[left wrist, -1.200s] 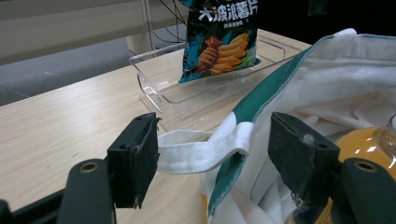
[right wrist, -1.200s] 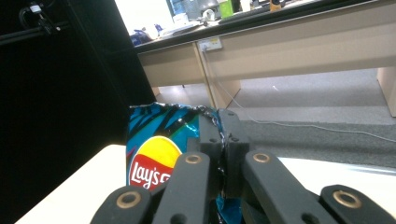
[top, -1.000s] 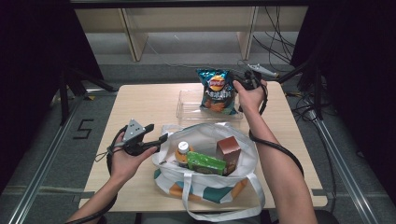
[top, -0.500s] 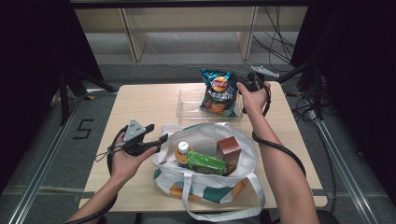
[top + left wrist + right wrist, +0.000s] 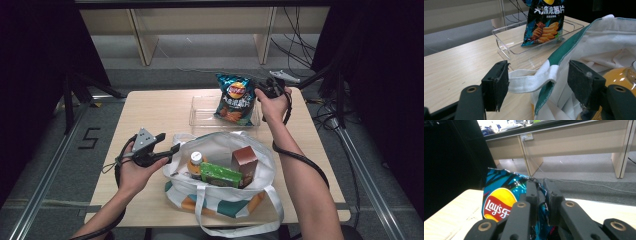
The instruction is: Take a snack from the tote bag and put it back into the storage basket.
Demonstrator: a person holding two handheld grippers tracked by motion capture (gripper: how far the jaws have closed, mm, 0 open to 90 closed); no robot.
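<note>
A blue Lay's chip bag (image 5: 234, 100) (image 5: 545, 22) (image 5: 499, 200) stands upright in a clear plastic tray (image 5: 200, 112) (image 5: 506, 47) at the table's far side. My right gripper (image 5: 260, 90) (image 5: 540, 192) is at the bag's top right corner. Its jaws have just been opening: a narrow gap shows, with the crinkled foil edge still between them. My left gripper (image 5: 169, 142) (image 5: 537, 85) stands open at the left rim of a white tote bag (image 5: 220, 200) (image 5: 599, 45). The tote's white strap lies between its wide-apart jaws.
Inside the tote are an orange bottle (image 5: 195, 162) (image 5: 621, 77), a green packet (image 5: 220, 175) and a brown box (image 5: 245, 162). Bare wooden table (image 5: 150, 110) lies left of the tray. Cables and dark stands crowd the floor at the right.
The right hand and the chip bag have shifted slightly down and right into the tray. The left hand has kept still at the tote's rim.
</note>
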